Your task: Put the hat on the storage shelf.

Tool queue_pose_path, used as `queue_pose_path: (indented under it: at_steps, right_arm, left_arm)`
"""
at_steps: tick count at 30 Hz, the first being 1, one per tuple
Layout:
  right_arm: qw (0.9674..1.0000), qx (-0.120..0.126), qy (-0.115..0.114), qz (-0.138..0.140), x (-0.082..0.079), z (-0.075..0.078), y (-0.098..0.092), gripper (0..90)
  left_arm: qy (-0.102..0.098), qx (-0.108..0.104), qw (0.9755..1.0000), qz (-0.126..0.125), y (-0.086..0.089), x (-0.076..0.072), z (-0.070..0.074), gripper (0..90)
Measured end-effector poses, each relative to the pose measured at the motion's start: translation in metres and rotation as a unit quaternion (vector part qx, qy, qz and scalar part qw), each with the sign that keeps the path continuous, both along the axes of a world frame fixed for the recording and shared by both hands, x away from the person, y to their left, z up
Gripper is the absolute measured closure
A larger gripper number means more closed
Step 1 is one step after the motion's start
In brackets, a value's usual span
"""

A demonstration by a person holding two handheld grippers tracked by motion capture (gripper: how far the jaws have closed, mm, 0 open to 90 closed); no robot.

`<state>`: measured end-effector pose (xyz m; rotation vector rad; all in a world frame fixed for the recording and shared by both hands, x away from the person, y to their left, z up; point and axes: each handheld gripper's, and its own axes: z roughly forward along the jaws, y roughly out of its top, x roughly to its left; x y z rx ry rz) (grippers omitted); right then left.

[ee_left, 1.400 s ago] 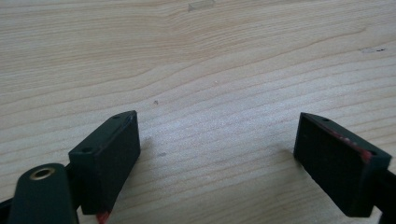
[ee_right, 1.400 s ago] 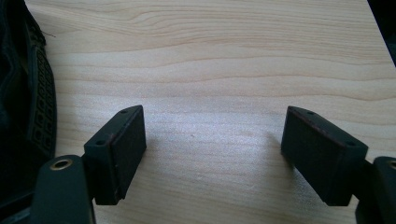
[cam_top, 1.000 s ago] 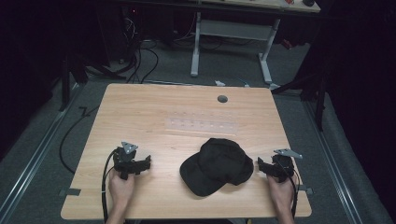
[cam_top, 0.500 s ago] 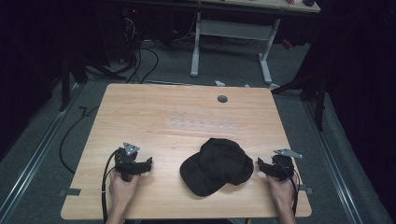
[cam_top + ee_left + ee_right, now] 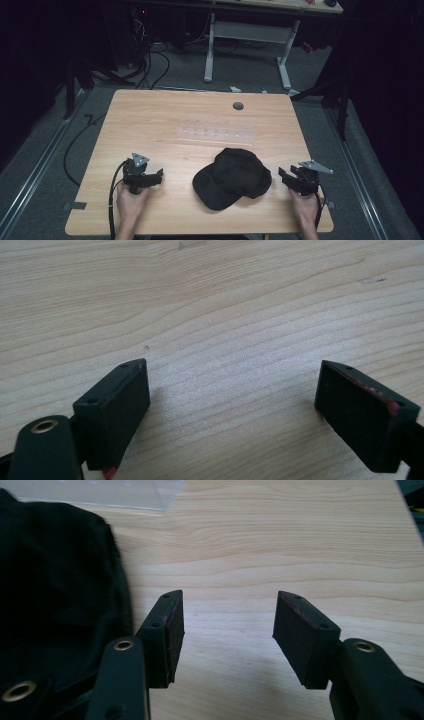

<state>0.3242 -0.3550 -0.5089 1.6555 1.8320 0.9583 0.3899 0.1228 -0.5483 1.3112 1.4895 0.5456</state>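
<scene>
cap [image 5: 232, 177]: soft, light, floppy; pinch the brim, lower centre
left gripper [image 5: 150, 178]: wide, empty
right gripper [image 5: 285, 176]: jaws just closing, half-wide, empty, beside cap

Bench [image 5: 150, 120]: light wood-grain top, round grommet hole [image 5: 238, 106] near far edge, clear film strip [image 5: 215, 135] at centre. Floor [image 5: 240, 70]: grey carpet. Second desk [image 5: 250, 30]: white 2-legged frame, beyond bench. Black cables [image 5: 150, 60]: loose on floor, far left. Surroundings dark; light falls on bench.
</scene>
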Motion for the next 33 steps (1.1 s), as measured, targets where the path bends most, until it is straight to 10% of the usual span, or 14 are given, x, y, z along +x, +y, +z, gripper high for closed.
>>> queue_pose_path:
  at_steps: [19,33]
  right_arm:
    - [0.9952,0.015,-0.043,0.086,-0.010,0.040,0.029,43.6]
    - [0.9914,0.040,-0.029,0.121,0.006,0.045,0.051,41.2]
  left_arm:
    - [-0.002,0.000,1.0000,-0.004,-0.001,-0.001,0.000,15.1]
    - [-0.002,0.001,0.9999,-0.013,-0.002,-0.003,0.000,15.3]
